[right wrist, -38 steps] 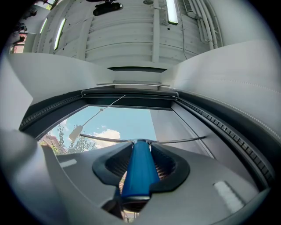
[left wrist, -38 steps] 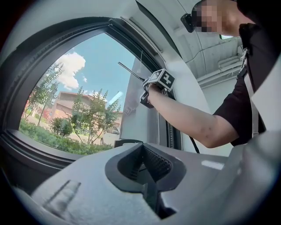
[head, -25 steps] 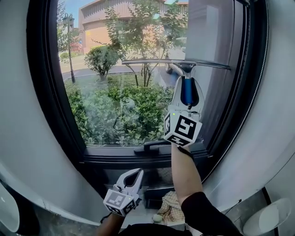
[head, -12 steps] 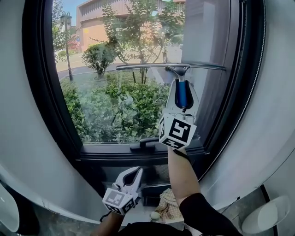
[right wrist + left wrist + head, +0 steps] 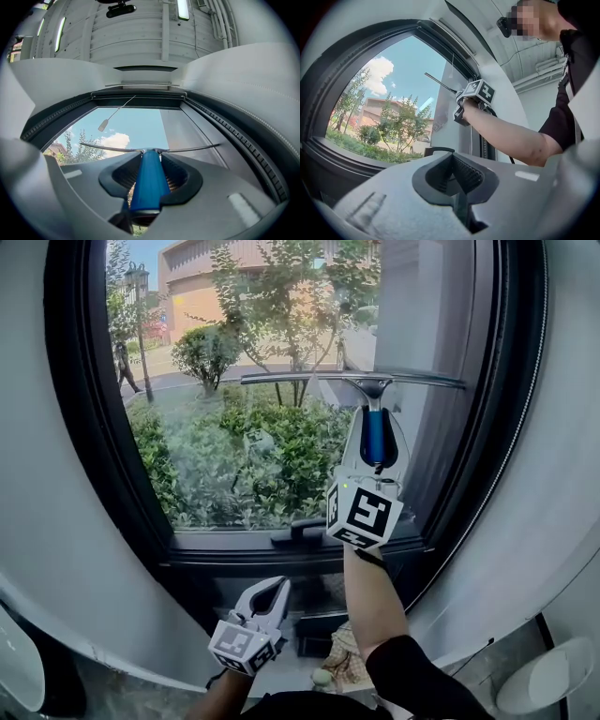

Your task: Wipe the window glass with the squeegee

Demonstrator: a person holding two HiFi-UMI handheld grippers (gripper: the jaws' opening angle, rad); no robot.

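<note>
At the window in front of me, my right gripper (image 5: 374,427) is lifted up toward 1 o'clock in the head view. Its jaws are clamped on the blue handle of the squeegee (image 5: 370,385). In the right gripper view the handle lies straight between the two jaws and fills the gap between them. The handle points down to 6 o'clock, and the thin blade sits across its top, running from 9 o'clock to 3 o'clock, almost level. The blade is against the window glass (image 5: 234,437), in the upper half of the pane and more to the right side. Its right end comes near to the dark window frame (image 5: 483,456). I cannot tell how firmly the blade presses on the glass.

My left gripper (image 5: 270,589) hangs low at 6 o'clock, below the sill and well apart from the squeegee. Its jaws are together at the tips and nothing is between them; the left gripper view shows only the hollow space behind the closed tips.

A black window handle (image 5: 302,532) lies on the bottom of the frame, just below my right gripper. Through the glass I see green bushes (image 5: 281,465).
</note>
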